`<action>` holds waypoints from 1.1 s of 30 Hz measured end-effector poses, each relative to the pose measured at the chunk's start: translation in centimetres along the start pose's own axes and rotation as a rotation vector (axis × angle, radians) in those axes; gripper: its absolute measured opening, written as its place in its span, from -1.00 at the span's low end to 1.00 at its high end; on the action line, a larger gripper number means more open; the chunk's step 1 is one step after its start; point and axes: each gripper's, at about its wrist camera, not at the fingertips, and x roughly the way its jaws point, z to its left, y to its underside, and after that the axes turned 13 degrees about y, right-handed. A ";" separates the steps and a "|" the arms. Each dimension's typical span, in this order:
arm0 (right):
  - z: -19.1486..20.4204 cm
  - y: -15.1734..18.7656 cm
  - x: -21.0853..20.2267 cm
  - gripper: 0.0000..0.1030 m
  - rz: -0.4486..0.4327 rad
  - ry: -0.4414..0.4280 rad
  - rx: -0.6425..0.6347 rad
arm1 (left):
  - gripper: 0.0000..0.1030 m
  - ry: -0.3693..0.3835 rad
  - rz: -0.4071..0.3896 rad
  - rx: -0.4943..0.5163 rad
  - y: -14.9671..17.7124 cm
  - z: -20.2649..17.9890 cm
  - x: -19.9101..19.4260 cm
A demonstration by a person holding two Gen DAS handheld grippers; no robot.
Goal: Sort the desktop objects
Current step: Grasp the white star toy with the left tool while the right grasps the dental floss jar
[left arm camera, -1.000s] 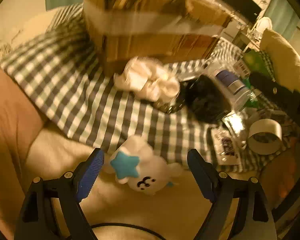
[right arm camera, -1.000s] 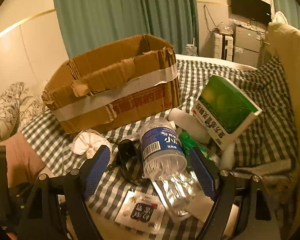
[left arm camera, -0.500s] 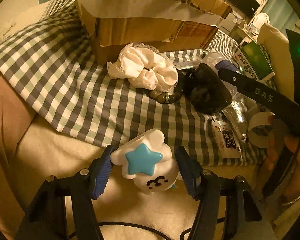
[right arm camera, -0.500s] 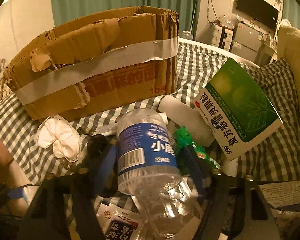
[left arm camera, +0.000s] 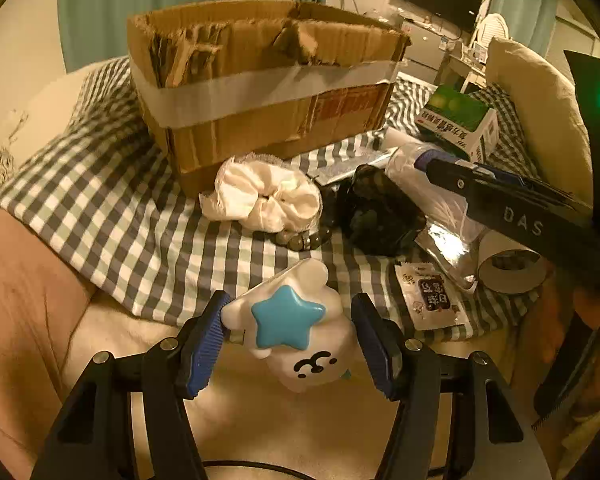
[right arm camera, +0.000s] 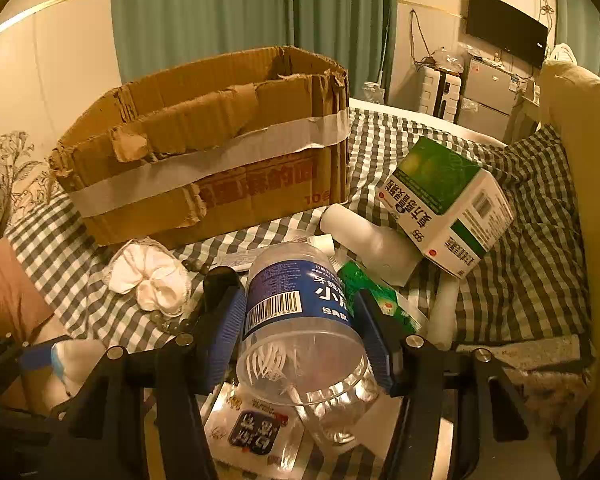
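the left tongs (left arm camera: 288, 336) are closed on a white toy with a blue star (left arm camera: 290, 322), both blue pads against its sides, the toy lifted above the pale bedding at the near edge of the checked cloth (left arm camera: 112, 216). the right tongs (right arm camera: 302, 330) clamp a clear jar with a blue label (right arm camera: 300, 320), tipped with its base toward the camera and small white picks inside. under the jar lie a printed sachet (right arm camera: 254, 428) and a silvery foil packet (left arm camera: 446, 252); a roll of tape (left arm camera: 508, 270) sits just beside them.

farther out on the cloth, a white scrunchie (left arm camera: 262, 198) rests next to a string of dark beads (left arm camera: 304, 240) and a black object (left arm camera: 380, 216) that may be a pouch; the view is too dim to tell. right of the jar are a green wrapper (right arm camera: 374, 296), a white bottle (right arm camera: 370, 242) on its side, and a green-and-white box (right arm camera: 446, 204) leaning over the bottle.

behind them all stands an open, torn cardboard box (right arm camera: 208, 152) banded with pale tape.
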 end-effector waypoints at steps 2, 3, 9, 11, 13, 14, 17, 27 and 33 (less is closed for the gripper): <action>-0.2 0.0 -0.3 0.10 -0.001 -0.007 0.010 | 0.23 -0.005 -0.009 0.009 -0.6 -0.1 0.1; -0.3 0.0 -0.6 0.10 -0.002 -0.010 0.015 | 0.23 -0.007 -0.015 0.012 -0.7 -0.1 -0.1; -1.0 0.4 -2.7 0.05 -0.027 -0.038 0.058 | 0.23 -0.023 -0.072 0.036 -2.0 -1.1 -1.0; -1.2 0.4 -3.6 0.03 -0.041 -0.049 0.072 | 0.23 -0.023 -0.099 0.050 -2.6 -1.4 -1.6; -1.3 0.3 -4.7 -0.06 -0.062 -0.064 0.085 | 0.23 -0.028 -0.125 0.066 -3.2 -1.7 -2.2; -1.3 0.3 -5.0 -0.67 -0.067 -0.071 0.086 | 0.23 -0.028 -0.135 0.074 -3.5 -1.8 -2.5; -1.1 0.2 -4.9 -0.97 -0.045 -0.059 0.078 | 0.23 -0.020 -0.157 0.072 -4.1 -1.9 -3.2; -1.8 1.4 -2.7 0.28 0.064 -0.069 0.132 | 0.24 -0.018 -0.115 0.008 -3.6 -0.4 -1.8; -0.4 3.0 -3.8 0.28 0.148 -0.102 0.072 | 0.23 -0.018 -0.110 -0.020 -3.4 0.3 -1.4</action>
